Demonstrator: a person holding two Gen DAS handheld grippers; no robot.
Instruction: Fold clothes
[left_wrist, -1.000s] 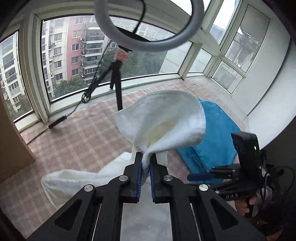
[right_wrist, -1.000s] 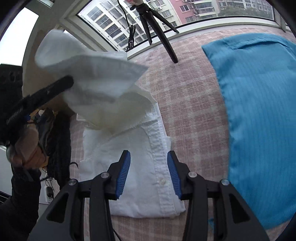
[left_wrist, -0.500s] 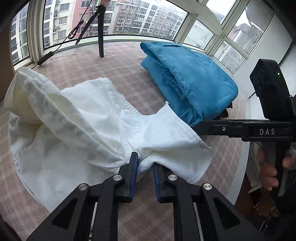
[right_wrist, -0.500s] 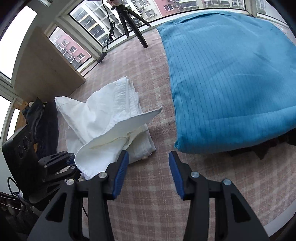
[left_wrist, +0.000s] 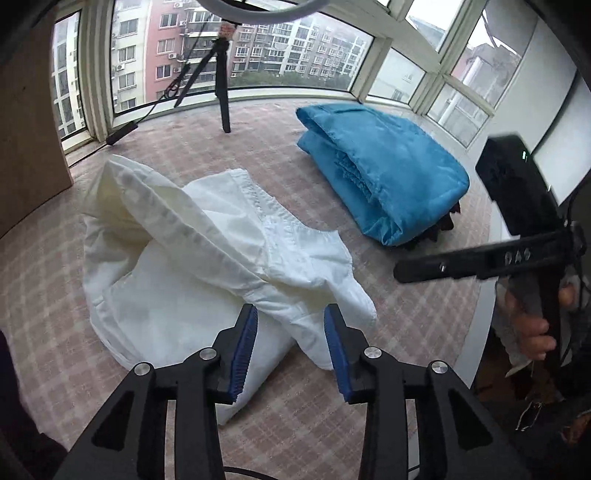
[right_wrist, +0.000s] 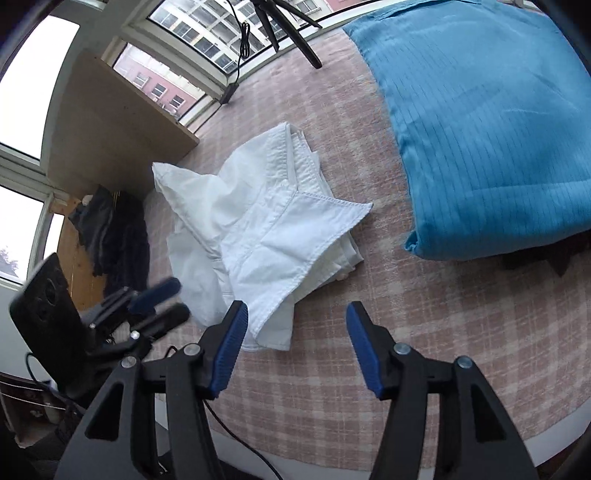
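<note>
On the checked cloth (right_wrist: 332, 387), rumpled white shirt (right_wrist: 273, 236).

Legible text: one marking only. In the left wrist view, the black arm of the right gripper (left_wrist: 491, 258) carries pale letters that appear to read "DAS", blurred and seen at an angle. The right wrist view shows no readable text, label, brand or number on any item

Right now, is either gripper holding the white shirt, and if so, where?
Neither. The left gripper is open over the white shirt, and the right gripper is open above the checked cloth.
</note>
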